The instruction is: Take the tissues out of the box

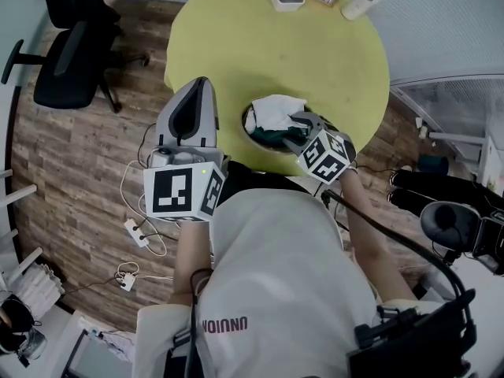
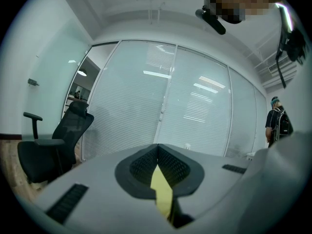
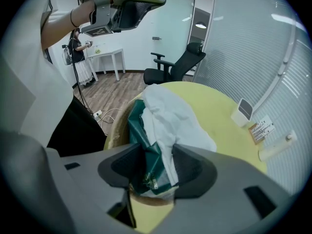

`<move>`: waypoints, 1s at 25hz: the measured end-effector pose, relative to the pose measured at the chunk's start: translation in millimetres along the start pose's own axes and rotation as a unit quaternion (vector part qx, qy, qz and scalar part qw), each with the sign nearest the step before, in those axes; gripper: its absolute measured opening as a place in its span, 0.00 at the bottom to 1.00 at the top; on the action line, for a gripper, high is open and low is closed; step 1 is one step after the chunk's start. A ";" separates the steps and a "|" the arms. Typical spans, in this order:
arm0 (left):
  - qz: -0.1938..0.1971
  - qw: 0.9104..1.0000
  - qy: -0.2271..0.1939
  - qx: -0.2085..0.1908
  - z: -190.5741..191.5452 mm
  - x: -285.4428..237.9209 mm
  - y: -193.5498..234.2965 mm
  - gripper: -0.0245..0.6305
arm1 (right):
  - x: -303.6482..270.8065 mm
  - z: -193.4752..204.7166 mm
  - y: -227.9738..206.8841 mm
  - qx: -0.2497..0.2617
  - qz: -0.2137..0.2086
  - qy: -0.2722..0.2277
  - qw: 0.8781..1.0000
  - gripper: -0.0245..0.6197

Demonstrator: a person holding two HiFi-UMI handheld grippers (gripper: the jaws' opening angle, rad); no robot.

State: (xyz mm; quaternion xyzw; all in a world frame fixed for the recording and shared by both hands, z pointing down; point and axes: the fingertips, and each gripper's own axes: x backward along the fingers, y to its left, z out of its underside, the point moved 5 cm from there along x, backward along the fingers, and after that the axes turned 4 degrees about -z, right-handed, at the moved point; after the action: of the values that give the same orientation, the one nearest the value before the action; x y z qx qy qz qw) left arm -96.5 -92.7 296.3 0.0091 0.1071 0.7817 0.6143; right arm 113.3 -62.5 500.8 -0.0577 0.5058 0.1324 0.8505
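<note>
Sitting near the edge of the round yellow table (image 1: 236, 38): tan-rimmed round tub (image 1: 245, 121) holding a crinkly green tissue pack (image 3: 145, 145), with soft white tissue (image 3: 168, 113) bunched out of its top. Right gripper (image 3: 160, 156) is narrowed, pinching pack and tissue. Left gripper (image 2: 157, 147) is closed and empty, off to the side.

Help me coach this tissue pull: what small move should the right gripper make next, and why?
Probably lift the right gripper slowly upward: its jaws pinch the white tissue with the green wrapper caught between them too, so watch that only tissue rises.
</note>
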 end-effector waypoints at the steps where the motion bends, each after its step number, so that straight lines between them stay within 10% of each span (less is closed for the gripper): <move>1: 0.000 1.000 0.000 0.000 -0.4 -0.3 0.1 0.06 | 0.0 -0.3 -0.1 0.000 -0.001 0.001 1.000 0.38; 25: -0.006 1.000 0.004 0.000 1.4 -0.3 0.2 0.06 | 9.0 -5.1 9.2 0.029 0.002 0.003 1.000 0.20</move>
State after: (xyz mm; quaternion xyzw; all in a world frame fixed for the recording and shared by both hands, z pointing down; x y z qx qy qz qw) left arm -96.5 -92.8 297.7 0.0053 0.1100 0.7781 0.6184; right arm 110.5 -53.4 490.8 -0.0319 0.5118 0.1192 0.8502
